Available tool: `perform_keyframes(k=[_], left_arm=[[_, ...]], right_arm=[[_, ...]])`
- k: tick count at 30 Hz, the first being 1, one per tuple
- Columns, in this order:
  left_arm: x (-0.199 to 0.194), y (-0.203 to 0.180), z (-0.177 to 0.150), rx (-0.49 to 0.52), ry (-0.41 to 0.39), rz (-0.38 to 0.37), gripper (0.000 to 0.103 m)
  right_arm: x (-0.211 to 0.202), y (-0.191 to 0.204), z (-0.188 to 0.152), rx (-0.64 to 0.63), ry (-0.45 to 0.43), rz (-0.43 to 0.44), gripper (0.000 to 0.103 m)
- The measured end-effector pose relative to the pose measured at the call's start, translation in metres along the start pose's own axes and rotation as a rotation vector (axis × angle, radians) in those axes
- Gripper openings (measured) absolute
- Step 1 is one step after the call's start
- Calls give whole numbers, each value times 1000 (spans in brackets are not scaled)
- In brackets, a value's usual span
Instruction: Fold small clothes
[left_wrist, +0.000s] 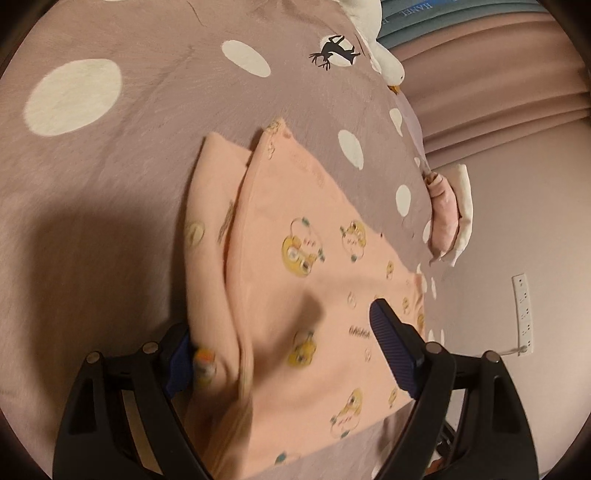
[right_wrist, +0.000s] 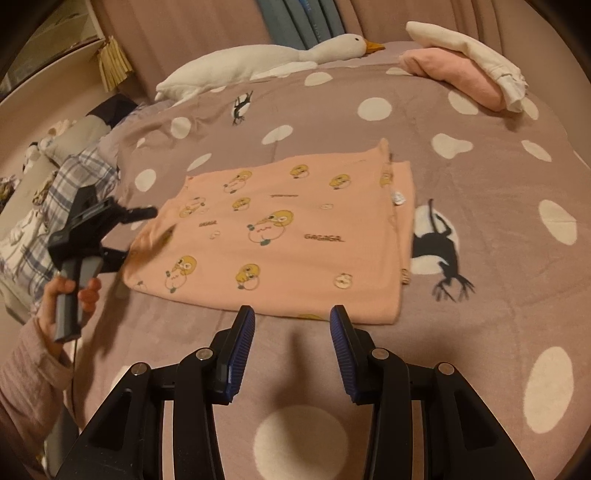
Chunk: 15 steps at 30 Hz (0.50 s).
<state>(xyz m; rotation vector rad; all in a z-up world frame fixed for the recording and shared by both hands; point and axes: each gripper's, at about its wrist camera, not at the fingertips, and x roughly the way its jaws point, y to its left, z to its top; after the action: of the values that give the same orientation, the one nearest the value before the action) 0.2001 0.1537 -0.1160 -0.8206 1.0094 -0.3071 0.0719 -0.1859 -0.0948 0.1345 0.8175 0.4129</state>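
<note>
The left gripper (left_wrist: 280, 325) stood wide apart, its jaws straddling the near-left corner of the pink printed garment (left_wrist: 314, 258): one blue pad lay on top of the cloth and the other sat at its edge, but the pads did not press the fabric, so nothing was held. In the right wrist view the same left gripper (right_wrist: 142, 230) sat at the garment's left end, carried by a hand (right_wrist: 70, 295) in a pink sleeve. The right gripper (right_wrist: 291, 328) was partly open and empty, its tips just short of the garment's near edge, with only the dotted mauve bedspread (right_wrist: 480, 258) under them. The pink printed garment (right_wrist: 280, 229) lay flat and already doubled over near the middle of the bed, its long axis running left to right across the right gripper's line of sight, with a lower layer showing along the right end. The left gripper was plainly the nearer of the two, being over the cloth already, so a further fold across the long axis would most likely start from that left end. A plush goose (right_wrist: 266, 59) and a small stack of folded clothes (right_wrist: 465, 66) lay well apart at the far side.
</note>
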Motion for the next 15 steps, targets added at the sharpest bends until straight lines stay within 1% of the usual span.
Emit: perform_keyframes(k=[1,6,8,10,11,13,14,15], left_arm=[[2,-2,2,5,3,3,85],[11,-15,6,74,15,64,84],[11,-18,6,98,14,97,77],[11,-19,6,119,15,137,62],[11,-18,5,127,16,149,57],[11,-16,6,136,22,194,37],[11,-15,7,137,24,210,32],[10,-14,8,136,25,223,22]], right_arm=[[2,2,1,-3,0,5,42],[19,23,20,-50,-4,45,42],[27,31,28,-69,-5,52,42],[39,43,38,-102,-1,46,42],[46,49,43,-119,2,33,42],[59,61,53,-151,8,18,42],[66,66,58,-158,12,12,42],[72,69,63,-159,19,12,42]])
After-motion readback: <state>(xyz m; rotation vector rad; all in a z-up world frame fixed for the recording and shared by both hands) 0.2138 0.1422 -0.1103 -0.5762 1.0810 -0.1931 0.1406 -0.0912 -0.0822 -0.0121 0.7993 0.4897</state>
